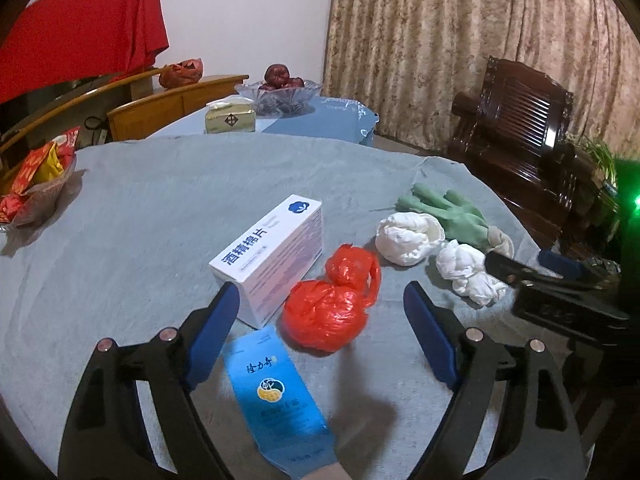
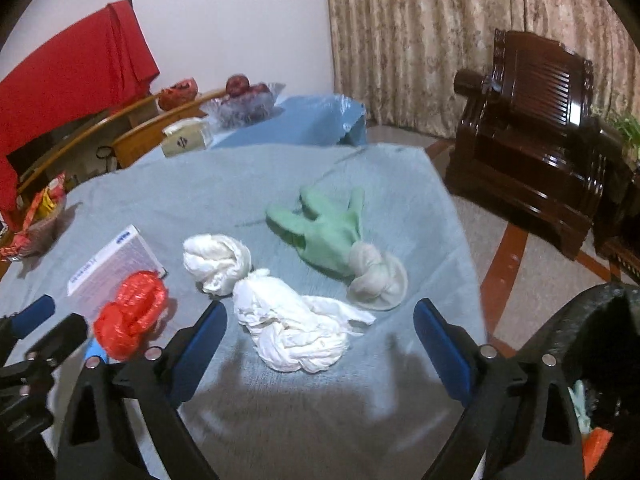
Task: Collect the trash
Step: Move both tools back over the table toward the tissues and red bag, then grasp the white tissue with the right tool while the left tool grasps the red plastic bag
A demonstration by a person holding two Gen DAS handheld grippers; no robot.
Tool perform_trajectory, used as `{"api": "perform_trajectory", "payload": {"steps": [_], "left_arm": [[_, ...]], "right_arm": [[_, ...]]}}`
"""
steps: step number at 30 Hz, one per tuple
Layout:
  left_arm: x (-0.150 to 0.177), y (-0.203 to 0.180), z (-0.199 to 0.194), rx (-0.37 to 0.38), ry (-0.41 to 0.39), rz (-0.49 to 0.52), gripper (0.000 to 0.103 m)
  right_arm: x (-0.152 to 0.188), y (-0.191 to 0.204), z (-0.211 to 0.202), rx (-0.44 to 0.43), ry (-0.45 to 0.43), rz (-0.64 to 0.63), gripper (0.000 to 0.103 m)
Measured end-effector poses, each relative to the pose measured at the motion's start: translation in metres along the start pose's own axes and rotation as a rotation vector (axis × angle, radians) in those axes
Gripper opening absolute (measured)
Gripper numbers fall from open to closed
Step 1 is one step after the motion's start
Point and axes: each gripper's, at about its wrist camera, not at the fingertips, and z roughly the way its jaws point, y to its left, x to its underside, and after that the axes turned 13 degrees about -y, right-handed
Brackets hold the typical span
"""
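**Mei:** Closest to the left gripper (image 1: 320, 300) is a blue packet (image 1: 276, 396), lying flat on the grey cloth (image 1: 140, 220) between the two black arms. Its blue-padded fingers (image 1: 214, 320) are spread wide and pinch nothing.

**Jun:** And what sits just past them?

**Mei:** A knotted red plastic bag (image 1: 332, 304), right in the gap between the fingertips but not touched by either pad. The left finger's tip overlaps the near corner of a white box (image 1: 272, 252) in the picture; whether they touch I cannot tell. The gripper tilts down toward the table.

**Jun:** How does the right gripper (image 2: 320, 320) stand?

**Mei:** Also spread, also angled down, holding nothing. A crumpled white wad (image 2: 296, 332) lies between its fingers (image 2: 208, 332), nearer the left one, with no pad pressing on it. At the lower right edge of that view a black bin bag (image 2: 600, 320) gapes open, with scraps inside.

**Jun:** Farther on?

**Mei:** A second white wad (image 2: 216, 260) just behind the first, then a green glove (image 2: 324, 232) lying flat, fingers pointing away, with a knotted off-white cuff (image 2: 376, 276) at its near end. In the left view the right gripper's dark finger reaches in from the right, beside the nearer wad.

**Jun:** And the far side?

**Mei:** A dish of red and yellow wrappers (image 1: 36, 184) at the left edge of the cloth, a tissue box (image 1: 230, 118) and a glass bowl of red fruit (image 1: 280, 88) on the next table, a dark wooden armchair (image 2: 532, 128), and a patterned curtain (image 2: 420, 32) behind.
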Motion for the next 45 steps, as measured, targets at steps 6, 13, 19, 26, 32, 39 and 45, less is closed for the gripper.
{"api": "perform_trajectory", "payload": {"steps": [6,13,19,26,32,39,45], "left_arm": [[0.002,0.004,0.006,0.003,0.019,-0.013,0.079],[0.005,-0.001,0.010,0.008,0.037,-0.014,0.076],[0.008,-0.009,0.017,0.021,0.069,-0.017,0.069],[0.014,-0.014,0.036,-0.006,0.123,0.000,0.066],[0.014,-0.016,0.049,-0.012,0.166,0.012,0.048],[0.012,-0.018,0.042,-0.009,0.136,0.003,0.039],[-0.001,-0.025,0.023,0.013,0.084,0.007,0.038]], "right_arm": [[0.007,0.007,0.019,0.001,0.060,-0.017,0.084],[0.013,0.012,0.026,-0.065,0.112,-0.023,0.050],[0.015,0.009,0.017,-0.098,0.104,0.006,0.037],[0.012,-0.004,0.001,-0.099,0.074,0.041,0.037],[0.010,-0.002,-0.004,-0.102,0.064,0.025,0.037],[0.007,0.000,-0.014,-0.109,0.047,0.004,0.037],[0.001,-0.002,-0.029,-0.115,0.017,0.006,0.037]]}}
